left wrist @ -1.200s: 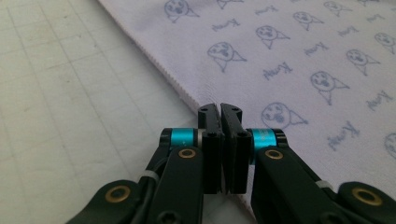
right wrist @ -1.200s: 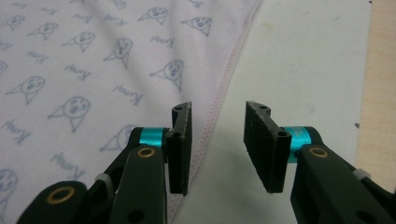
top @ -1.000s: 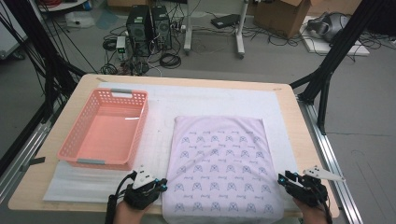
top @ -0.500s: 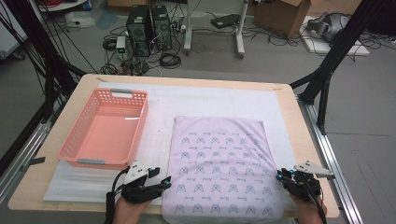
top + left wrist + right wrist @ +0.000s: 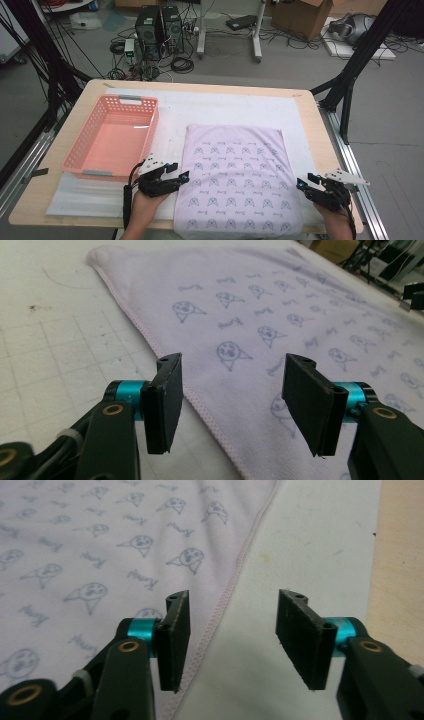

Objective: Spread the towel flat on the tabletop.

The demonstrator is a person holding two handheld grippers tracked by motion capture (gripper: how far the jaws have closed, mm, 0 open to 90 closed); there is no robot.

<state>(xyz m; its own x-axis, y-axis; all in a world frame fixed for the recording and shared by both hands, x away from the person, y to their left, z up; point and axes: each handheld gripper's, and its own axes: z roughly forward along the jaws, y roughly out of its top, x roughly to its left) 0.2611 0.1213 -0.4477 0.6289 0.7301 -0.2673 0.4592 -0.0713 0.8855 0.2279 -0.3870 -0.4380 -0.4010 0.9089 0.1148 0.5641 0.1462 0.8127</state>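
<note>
A lilac towel [image 5: 235, 185] printed with small grey figures lies flat on the white mat [image 5: 225, 107]. My left gripper [image 5: 182, 176] is at the towel's left edge, near the front. Its jaws have just been opening and now stand apart. In the left gripper view the towel [image 5: 280, 305] has its hem running on the mat between the jaws of the left gripper [image 5: 232, 390], untouched. My right gripper [image 5: 306, 181] is at the towel's right edge; its jaws have just been opening. In the right gripper view the hem of the towel [image 5: 100, 545] lies under the left jaw of the right gripper [image 5: 232, 630], with bare mat between the jaws.
An empty pink basket [image 5: 152, 125] stands on the mat to the left of the towel, close to my left gripper. The wooden table [image 5: 312, 130] shows as a bare strip to the right of the mat. Computers, cables and boxes lie on the floor beyond the table.
My left gripper has opened and shifted a little away from the table's front along the towel's left edge. The right gripper has opened in place. The towel lies as before.
</note>
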